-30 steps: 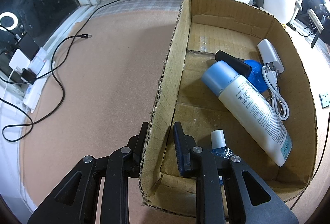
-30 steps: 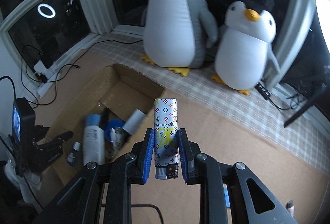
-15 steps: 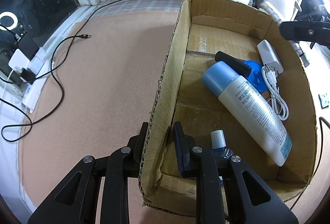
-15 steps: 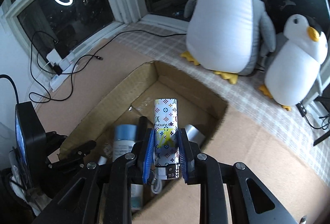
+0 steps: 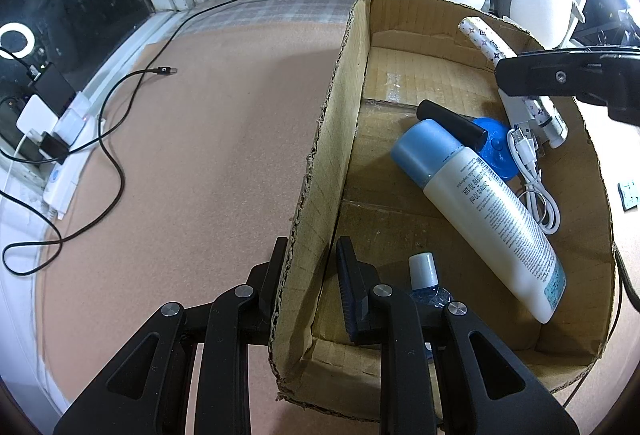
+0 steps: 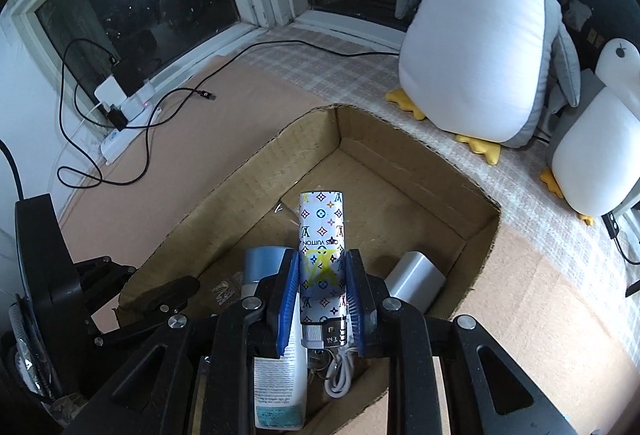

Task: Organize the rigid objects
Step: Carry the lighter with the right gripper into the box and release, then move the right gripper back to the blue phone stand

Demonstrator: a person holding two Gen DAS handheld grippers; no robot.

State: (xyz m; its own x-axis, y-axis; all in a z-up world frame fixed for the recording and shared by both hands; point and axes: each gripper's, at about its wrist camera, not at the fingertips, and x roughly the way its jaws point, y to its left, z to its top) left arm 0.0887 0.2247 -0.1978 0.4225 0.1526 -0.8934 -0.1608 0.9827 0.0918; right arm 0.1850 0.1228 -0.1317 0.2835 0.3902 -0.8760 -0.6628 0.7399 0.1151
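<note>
Contents of the cardboard box (image 5: 320, 139), which stands on a tan mat (image 5: 200, 155):
- a large lotion bottle (image 5: 492, 211) with a blue cap, lying diagonally; its small print is too fine to read;
- a black-nozzled blue item (image 5: 492, 143) behind it;
- a coiled white USB cable (image 5: 536, 187) along the right wall;
- a small blue bottle with a white cap (image 5: 422, 269) at the near end;
- a grey-white block (image 6: 416, 279) by the right wall.

Your left gripper (image 5: 310, 267) is clamped on the box's left wall, one finger outside and one inside.

Your right gripper (image 6: 322, 287) is clamped on the patterned lighter (image 6: 322, 235), which is held above the box interior; its wrap reads "UIS VUITTON".

Surroundings: two plush penguins (image 6: 484, 35) stand just beyond the far wall, with black cables (image 5: 112, 163) and a power strip (image 5: 64, 171) to the left. The far end of the box floor is bare.
</note>
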